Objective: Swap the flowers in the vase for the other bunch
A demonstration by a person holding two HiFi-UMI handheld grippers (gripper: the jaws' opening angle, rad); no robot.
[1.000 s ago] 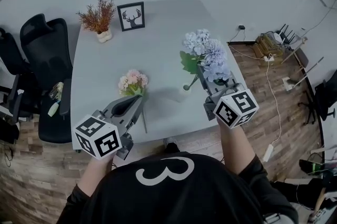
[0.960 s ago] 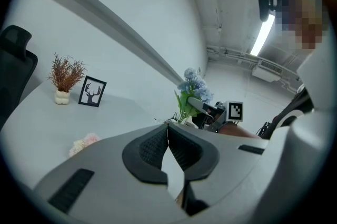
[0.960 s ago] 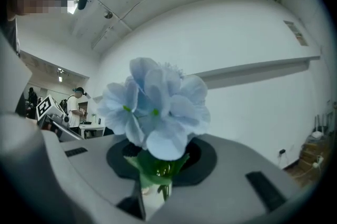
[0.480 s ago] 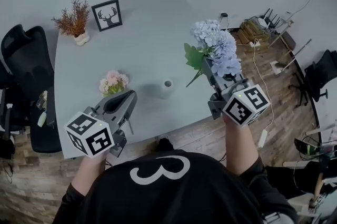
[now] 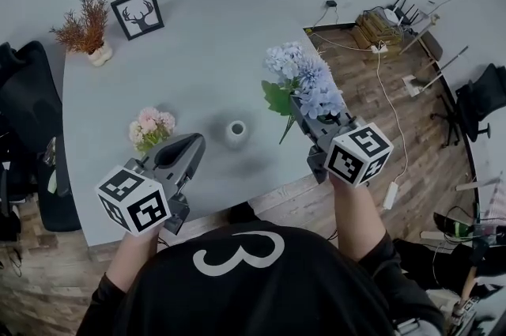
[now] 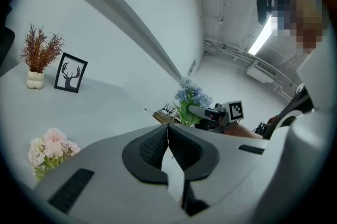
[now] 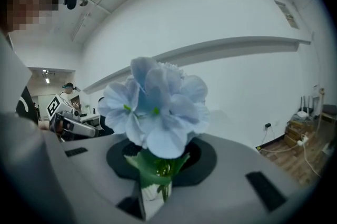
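Observation:
A small white vase (image 5: 236, 132) stands empty near the table's front edge. Just right of it and above the table, my right gripper (image 5: 304, 115) is shut on the stems of the blue bunch (image 5: 304, 81). In the right gripper view the blue blooms (image 7: 158, 112) fill the space above the jaws, and the green stems are pinched between them. The pink bunch (image 5: 150, 126) lies on the table left of the vase. My left gripper (image 5: 188, 152) hovers between the pink bunch and the vase. Its pads (image 6: 158, 145) meet with nothing in them. The pink bunch (image 6: 50, 146) shows low on the left.
A framed deer picture (image 5: 138, 12) and a dried reddish plant in a white pot (image 5: 85, 30) stand at the table's far left. A black office chair (image 5: 24, 89) is left of the table (image 5: 205, 50). Cables and gear (image 5: 383, 22) lie on the wooden floor at right.
The blue bunch has come away to the right of the vase, which now stands uncovered. My left gripper has shifted from beside the pink bunch towards the vase.

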